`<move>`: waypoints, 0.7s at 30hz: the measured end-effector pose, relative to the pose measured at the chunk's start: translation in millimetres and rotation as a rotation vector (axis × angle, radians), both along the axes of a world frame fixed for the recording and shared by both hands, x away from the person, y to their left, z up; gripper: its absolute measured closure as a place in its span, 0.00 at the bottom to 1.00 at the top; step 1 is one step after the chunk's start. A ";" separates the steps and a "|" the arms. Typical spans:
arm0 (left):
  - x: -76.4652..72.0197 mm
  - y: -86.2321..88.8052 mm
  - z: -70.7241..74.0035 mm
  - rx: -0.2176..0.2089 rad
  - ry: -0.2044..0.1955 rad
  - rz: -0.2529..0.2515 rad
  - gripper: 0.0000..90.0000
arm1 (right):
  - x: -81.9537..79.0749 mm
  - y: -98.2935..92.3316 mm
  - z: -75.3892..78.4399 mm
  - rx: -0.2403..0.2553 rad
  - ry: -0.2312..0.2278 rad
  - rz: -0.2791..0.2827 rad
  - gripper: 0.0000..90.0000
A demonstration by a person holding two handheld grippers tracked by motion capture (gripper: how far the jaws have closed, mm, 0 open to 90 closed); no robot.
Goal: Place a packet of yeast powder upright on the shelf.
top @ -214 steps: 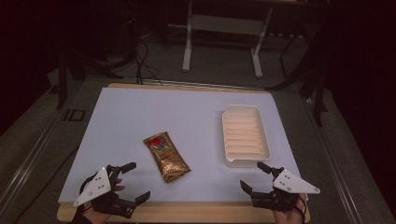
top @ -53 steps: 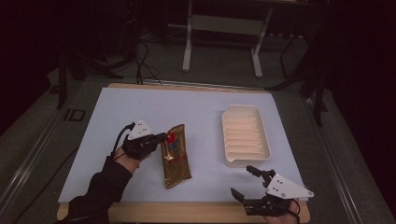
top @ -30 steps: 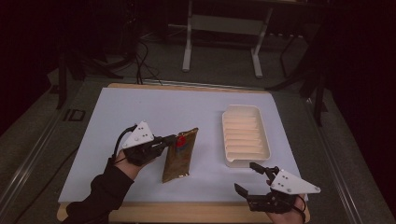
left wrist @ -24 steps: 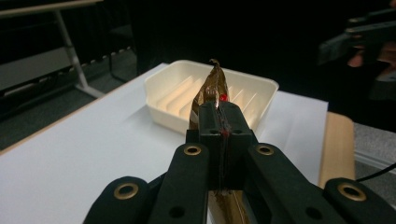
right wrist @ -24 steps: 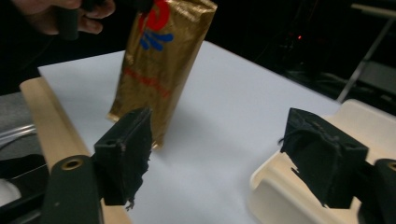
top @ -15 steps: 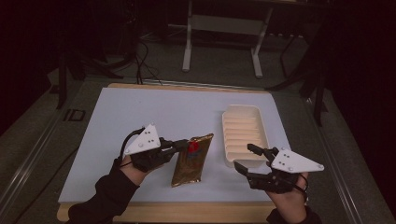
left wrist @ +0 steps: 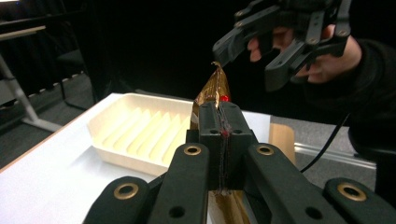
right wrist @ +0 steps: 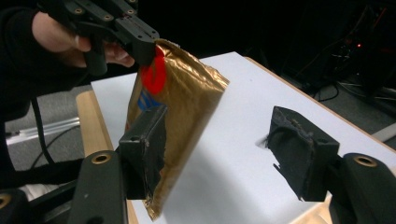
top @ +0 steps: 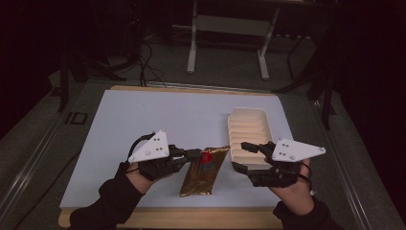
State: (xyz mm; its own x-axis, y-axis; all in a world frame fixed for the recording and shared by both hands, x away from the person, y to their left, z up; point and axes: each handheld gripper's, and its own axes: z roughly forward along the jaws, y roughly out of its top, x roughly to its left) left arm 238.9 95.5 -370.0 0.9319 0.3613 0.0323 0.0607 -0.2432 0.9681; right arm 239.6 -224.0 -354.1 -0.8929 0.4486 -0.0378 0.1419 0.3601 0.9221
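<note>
A gold snack packet [top: 198,173] with a red mark hangs tilted above the white mat, its lower end near the mat. My left gripper [top: 195,154] is shut on the packet's upper edge, and in the left gripper view the packet [left wrist: 215,88] rises past the closed jaws [left wrist: 219,122]. Just right of the packet, my right gripper [top: 242,155] stands open in front of the cream ribbed tray [top: 251,129]. In the right gripper view the packet [right wrist: 187,112] hangs beside my left fingertip [right wrist: 145,144], with nothing between the jaws [right wrist: 224,154].
The tray [left wrist: 135,126] lies at the mat's right side, lengthwise and with nothing in it. The white mat [top: 143,120] covers a wooden table, whose edge [top: 191,218] shows at the front. Stands and cables sit on the dark floor beyond.
My left gripper took hold of the packet, lifted it and carried it right. My right gripper rose from the front edge and moved left toward the packet.
</note>
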 end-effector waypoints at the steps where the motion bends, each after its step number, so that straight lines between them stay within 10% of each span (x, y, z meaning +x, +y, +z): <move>1: -0.5 -1.3 0.1 -0.009 -0.001 -0.006 1.00 | 1.2 2.4 -0.9 0.004 0.024 0.022 0.43; 10: -3.6 -10.0 1.2 -0.053 -0.030 -0.024 1.00 | 10.1 20.9 -14.3 -0.001 0.113 0.106 0.46; 21: -4.0 -17.5 -0.2 -0.062 -0.023 -0.030 1.00 | 21.0 27.6 -18.2 -0.095 0.165 0.236 0.74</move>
